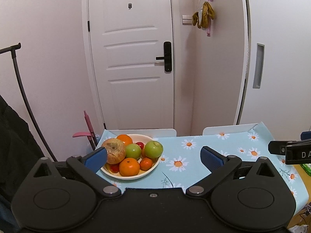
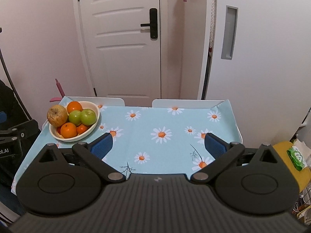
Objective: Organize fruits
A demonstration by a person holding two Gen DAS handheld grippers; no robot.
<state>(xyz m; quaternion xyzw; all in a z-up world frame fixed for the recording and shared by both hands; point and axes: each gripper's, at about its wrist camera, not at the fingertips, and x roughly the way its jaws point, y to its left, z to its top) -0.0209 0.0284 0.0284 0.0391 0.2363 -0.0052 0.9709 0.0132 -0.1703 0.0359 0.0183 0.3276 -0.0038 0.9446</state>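
A light-blue daisy-print tablecloth (image 2: 165, 120) covers the table. At its far left corner sits a cream oval bowl (image 2: 93, 130) heaped with oranges, green apples and one wrinkled brownish apple (image 1: 114, 153). Nearer than the bowl, the left gripper (image 1: 153, 156) and right gripper (image 2: 158, 144) are both released, holding nothing.

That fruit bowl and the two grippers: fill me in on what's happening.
A person holds two grippers over a table with a daisy cloth. Both are open and hold nothing. The left gripper is close to the bowl at the table's far left corner, one finger in front of the big apple. The right gripper hovers over bare cloth. All the fruit sits piled in the bowl: oranges, green apples, small red fruits.
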